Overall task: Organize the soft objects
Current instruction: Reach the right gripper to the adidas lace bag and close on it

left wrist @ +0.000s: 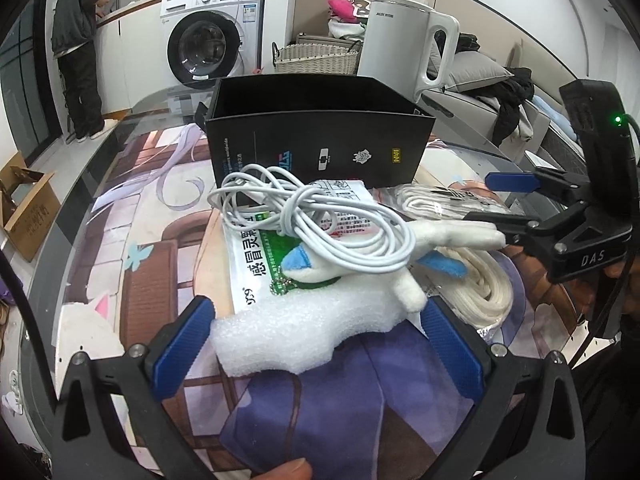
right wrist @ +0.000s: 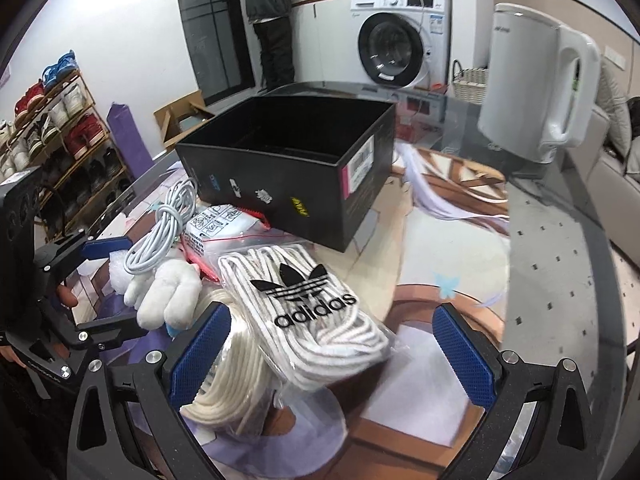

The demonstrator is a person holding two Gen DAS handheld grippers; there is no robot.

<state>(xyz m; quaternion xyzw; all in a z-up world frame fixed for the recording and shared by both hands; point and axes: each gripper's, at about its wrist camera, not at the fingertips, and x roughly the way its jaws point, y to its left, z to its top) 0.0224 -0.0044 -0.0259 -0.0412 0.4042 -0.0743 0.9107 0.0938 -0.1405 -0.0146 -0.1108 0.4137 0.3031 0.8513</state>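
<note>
An open black box (left wrist: 316, 136) (right wrist: 288, 168) stands on the table. In front of it lies a pile: a coiled white cable (left wrist: 304, 216) (right wrist: 160, 232), a white plush toy with blue parts (left wrist: 360, 264) (right wrist: 168, 292), a white foam piece (left wrist: 292, 332), a clear bag of laces with an adidas logo (right wrist: 304, 312) and a cream rope coil (left wrist: 480, 284) (right wrist: 232, 384). My left gripper (left wrist: 318, 346) (right wrist: 138, 286) is open around the foam. My right gripper (right wrist: 332, 356) (left wrist: 480, 199) is open over the lace bag, its lower finger beside the plush's limb.
A white kettle (left wrist: 404, 40) (right wrist: 532, 80) stands behind and to the right of the box. Printed packets (left wrist: 256, 264) lie under the cable. The table (right wrist: 560, 264) has a picture mat and a curved glass edge. A person (left wrist: 80, 40) stands far off by a washing machine (left wrist: 212, 32).
</note>
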